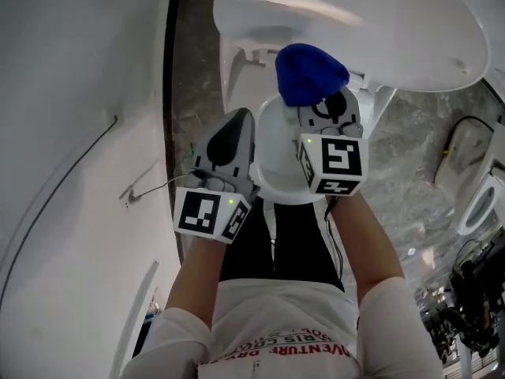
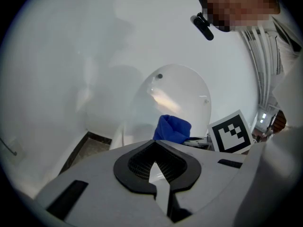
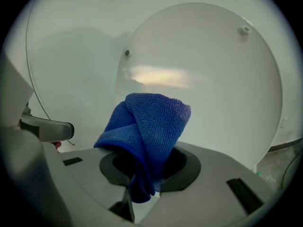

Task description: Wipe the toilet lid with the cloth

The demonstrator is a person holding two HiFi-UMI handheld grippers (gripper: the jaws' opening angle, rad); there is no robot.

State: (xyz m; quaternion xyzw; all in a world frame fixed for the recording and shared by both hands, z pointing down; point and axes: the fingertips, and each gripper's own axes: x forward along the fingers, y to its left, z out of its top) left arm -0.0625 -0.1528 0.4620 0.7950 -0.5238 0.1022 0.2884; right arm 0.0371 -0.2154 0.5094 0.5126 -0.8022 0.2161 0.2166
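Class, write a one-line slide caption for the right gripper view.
Blue cloth clamped in the right tool, facing the raised toilet lid.

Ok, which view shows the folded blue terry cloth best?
The right gripper view: the blue terry cloth fills the centre, folded and clamped in the right gripper, before the raised white toilet lid. The head view shows it as a bundle from above; the left gripper view shows only a small part.

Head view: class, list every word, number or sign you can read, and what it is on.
Red print on the person's white shirt: upside down, too blurred to read.
Square markers on the left gripper and right gripper cubes: black-and-white patterns, no letters.
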